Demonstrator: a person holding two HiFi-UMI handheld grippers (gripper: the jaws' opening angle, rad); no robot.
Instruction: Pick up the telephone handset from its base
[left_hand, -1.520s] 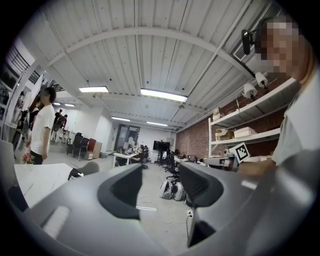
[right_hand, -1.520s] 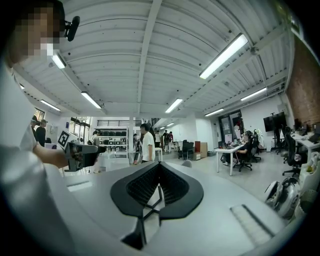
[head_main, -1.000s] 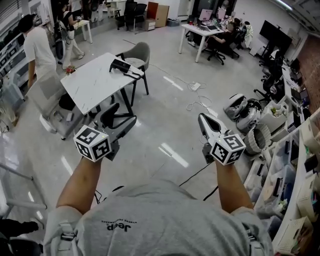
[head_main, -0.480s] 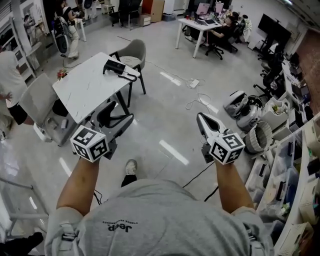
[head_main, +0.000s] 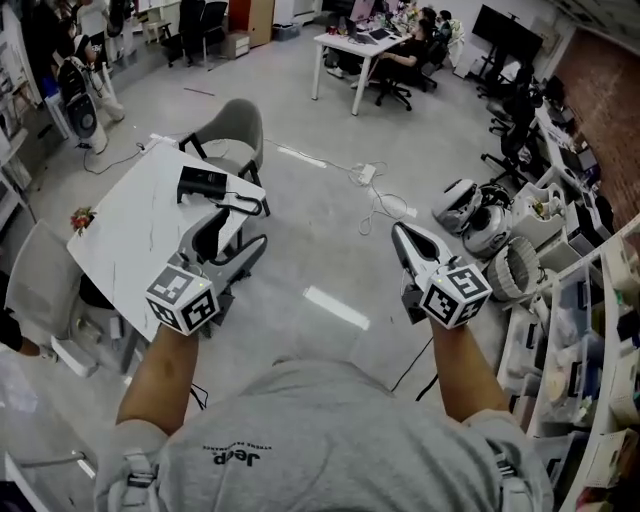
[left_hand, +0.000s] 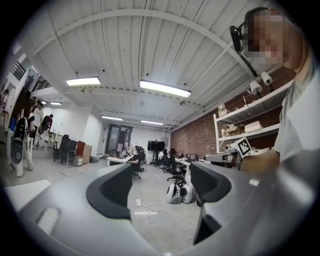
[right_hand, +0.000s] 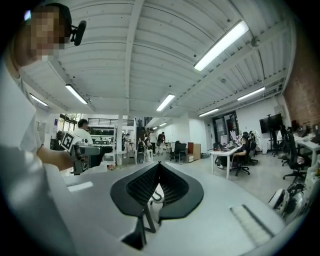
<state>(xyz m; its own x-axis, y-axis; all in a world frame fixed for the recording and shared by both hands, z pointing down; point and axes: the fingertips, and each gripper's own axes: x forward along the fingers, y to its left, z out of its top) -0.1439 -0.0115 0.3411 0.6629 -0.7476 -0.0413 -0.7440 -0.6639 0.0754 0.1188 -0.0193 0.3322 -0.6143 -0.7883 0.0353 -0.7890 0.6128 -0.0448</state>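
Observation:
A black telephone stands near the right edge of a white table in the head view. Its dark handset seems to lie just beside the base toward the table's corner; I cannot tell whether it rests on the base. My left gripper is open and empty, held in the air just short of that corner. In the left gripper view its fingers stand wide apart and the telephone is out of frame. My right gripper is shut and empty over the floor; its pads meet.
A grey chair stands behind the table and another at its left. Cables and a power strip lie on the floor. Round devices and loaded shelves line the right side. People sit at a far desk.
The view has swung and come closer: the table and telephone have shifted down and left, and now lie just beyond my left gripper. Both grippers keep their states.

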